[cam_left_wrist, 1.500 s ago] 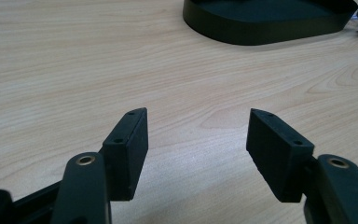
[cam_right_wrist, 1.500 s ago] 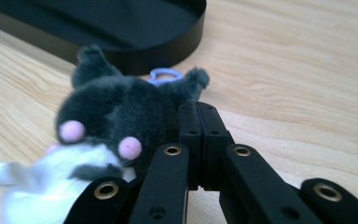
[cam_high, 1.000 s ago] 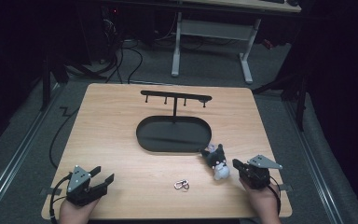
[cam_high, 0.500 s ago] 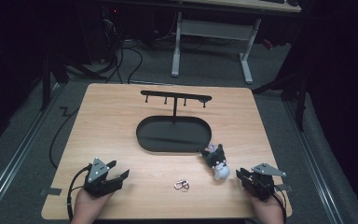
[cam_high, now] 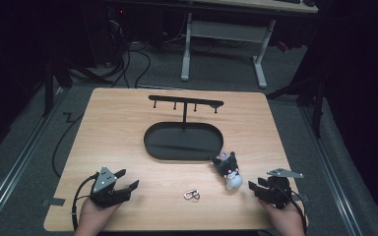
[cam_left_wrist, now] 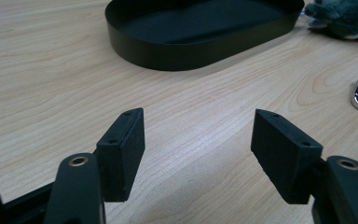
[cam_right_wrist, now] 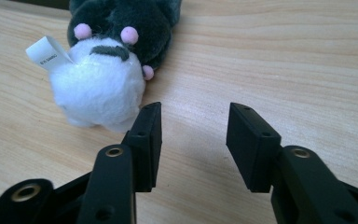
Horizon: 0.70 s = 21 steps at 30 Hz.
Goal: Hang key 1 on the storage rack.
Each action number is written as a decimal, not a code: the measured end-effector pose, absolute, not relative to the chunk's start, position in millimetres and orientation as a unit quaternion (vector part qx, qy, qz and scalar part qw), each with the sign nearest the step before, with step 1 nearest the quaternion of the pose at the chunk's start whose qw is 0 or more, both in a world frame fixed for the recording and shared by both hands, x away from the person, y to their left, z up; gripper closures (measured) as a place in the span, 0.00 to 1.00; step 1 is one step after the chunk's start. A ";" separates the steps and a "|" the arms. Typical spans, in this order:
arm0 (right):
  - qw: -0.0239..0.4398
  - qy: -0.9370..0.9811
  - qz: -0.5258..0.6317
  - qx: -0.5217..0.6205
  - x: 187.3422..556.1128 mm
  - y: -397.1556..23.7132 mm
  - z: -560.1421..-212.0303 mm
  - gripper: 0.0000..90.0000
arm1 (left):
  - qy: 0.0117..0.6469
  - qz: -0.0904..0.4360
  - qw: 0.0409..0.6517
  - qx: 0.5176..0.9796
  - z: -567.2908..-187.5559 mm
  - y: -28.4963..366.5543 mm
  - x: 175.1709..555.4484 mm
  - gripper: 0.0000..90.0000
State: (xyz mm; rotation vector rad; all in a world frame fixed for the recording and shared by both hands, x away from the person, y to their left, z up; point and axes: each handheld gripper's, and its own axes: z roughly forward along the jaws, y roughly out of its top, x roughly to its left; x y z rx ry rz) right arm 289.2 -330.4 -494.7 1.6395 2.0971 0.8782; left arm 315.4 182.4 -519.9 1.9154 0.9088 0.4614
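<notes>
Small grey-and-white plush toy (cam_high: 228,171) with pink dots lies on the light wooden worktop (cam_high: 128,132), just off the right end of the black oval metal tray (cam_high: 183,141), white paper tag sticking out. Right gripper (cam_high: 259,189) sits just beside it, jaws just been opening, nothing between them, pads off the plush. Left gripper (cam_high: 127,179) near the front-left edge, jaws wide, empty. Small silver clasp (cam_high: 192,195) lies between the grippers.

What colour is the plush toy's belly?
White, on the plush toy, under a dark grey head; clearest in the right gripper view.
</notes>
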 end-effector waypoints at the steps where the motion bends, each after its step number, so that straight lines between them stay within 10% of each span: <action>1: 0.161 0.743 0.303 0.575 290.5 -330.3 -493.1 0.58 | 0.365 0.182 0.470 0.783 -519.5 181.3 314.6 0.39; 21: 0.115 0.805 0.195 0.549 299.7 -314.8 -481.6 0.49 | 0.357 0.173 0.479 0.783 -518.4 180.4 311.7 0.40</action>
